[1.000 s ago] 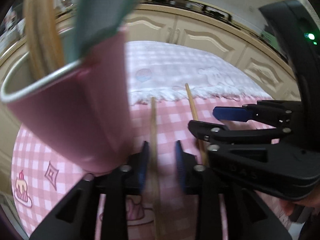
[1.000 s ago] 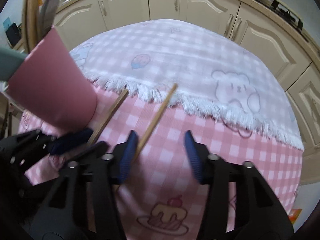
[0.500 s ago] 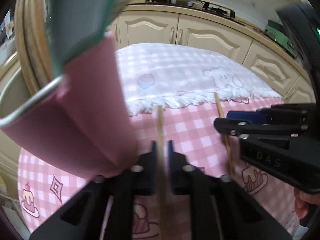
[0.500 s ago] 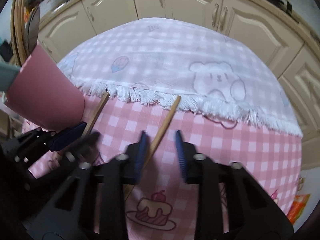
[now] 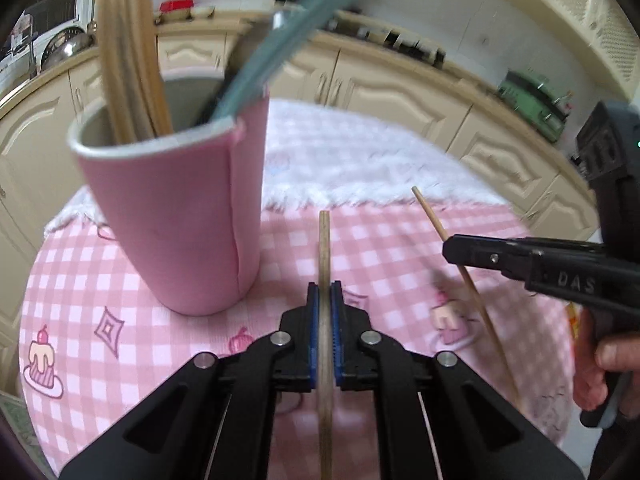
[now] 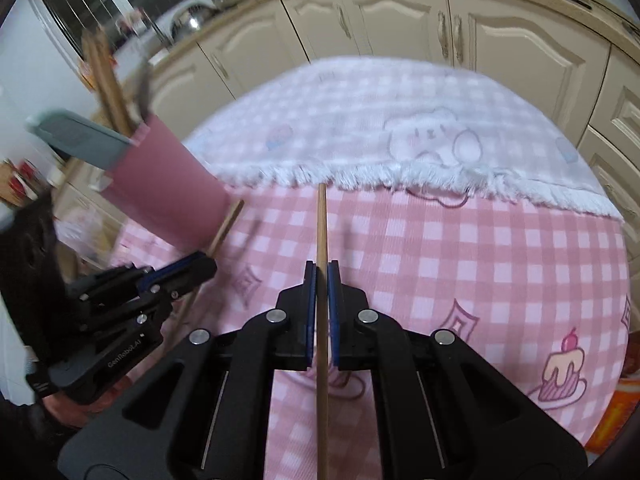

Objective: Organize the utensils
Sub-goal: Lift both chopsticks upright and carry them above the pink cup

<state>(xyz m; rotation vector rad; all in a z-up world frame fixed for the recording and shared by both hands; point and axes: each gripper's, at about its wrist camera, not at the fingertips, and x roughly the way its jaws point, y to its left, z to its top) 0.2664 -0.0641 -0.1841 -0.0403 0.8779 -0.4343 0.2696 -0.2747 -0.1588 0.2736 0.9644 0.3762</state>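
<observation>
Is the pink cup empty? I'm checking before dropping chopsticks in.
No: the pink cup already holds wooden utensils and a teal-handled tool leaning out of it.

cup (image 5: 176,216) on tablecloth (image 5: 384,248), utensils (image 5: 128,60) inside

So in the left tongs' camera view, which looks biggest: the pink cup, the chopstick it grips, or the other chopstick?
1. pink cup, clearly largest.
2. and 3. unsure: the gripped chopstick looks thicker than the other chopstick, but it sits nearer the camera, so they may match.
</observation>
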